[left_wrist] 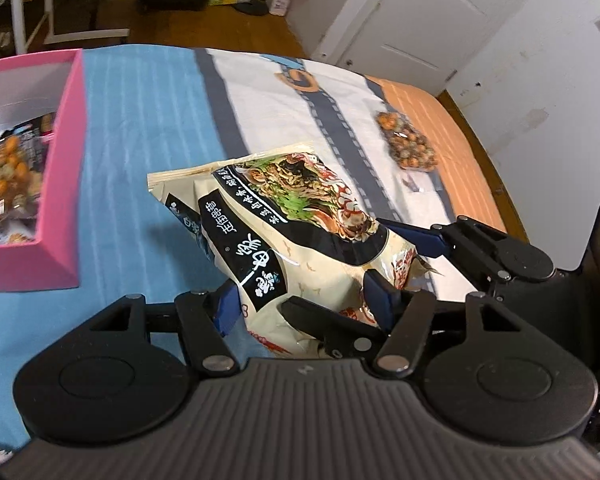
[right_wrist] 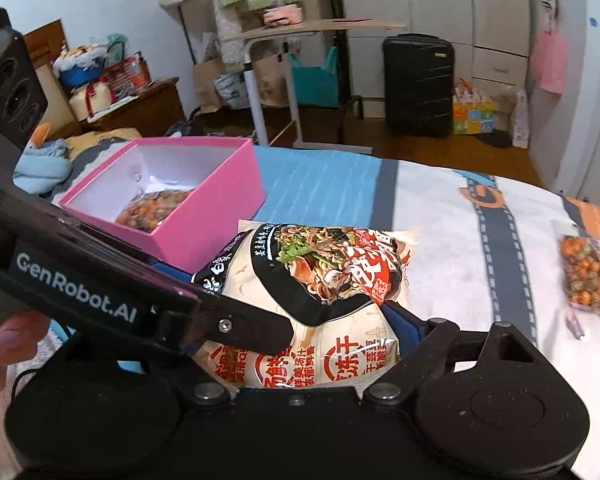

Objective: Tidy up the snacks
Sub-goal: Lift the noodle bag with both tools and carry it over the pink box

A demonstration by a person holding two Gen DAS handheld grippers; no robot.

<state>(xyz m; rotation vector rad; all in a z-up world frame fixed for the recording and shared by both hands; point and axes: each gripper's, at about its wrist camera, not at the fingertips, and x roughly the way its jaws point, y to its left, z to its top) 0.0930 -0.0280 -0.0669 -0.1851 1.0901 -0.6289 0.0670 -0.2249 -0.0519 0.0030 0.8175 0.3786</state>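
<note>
Cream noodle packet (left_wrist: 300, 236) sits pinched between my 2 grippers, left gripper (left_wrist: 304, 300) and right gripper (right_wrist: 300, 320) both clamping it. Pink box (right_wrist: 204, 216) lies just beyond.

Left hand-held gripper (left_wrist: 306, 296) clamped on noodle packet (left_wrist: 300, 240), blue pads pressing both sides. Right hand-held gripper (right_wrist: 300, 312) closed on same packet, crossing under left one. Bare fingers (right_wrist: 0, 344) at left edge.
</note>
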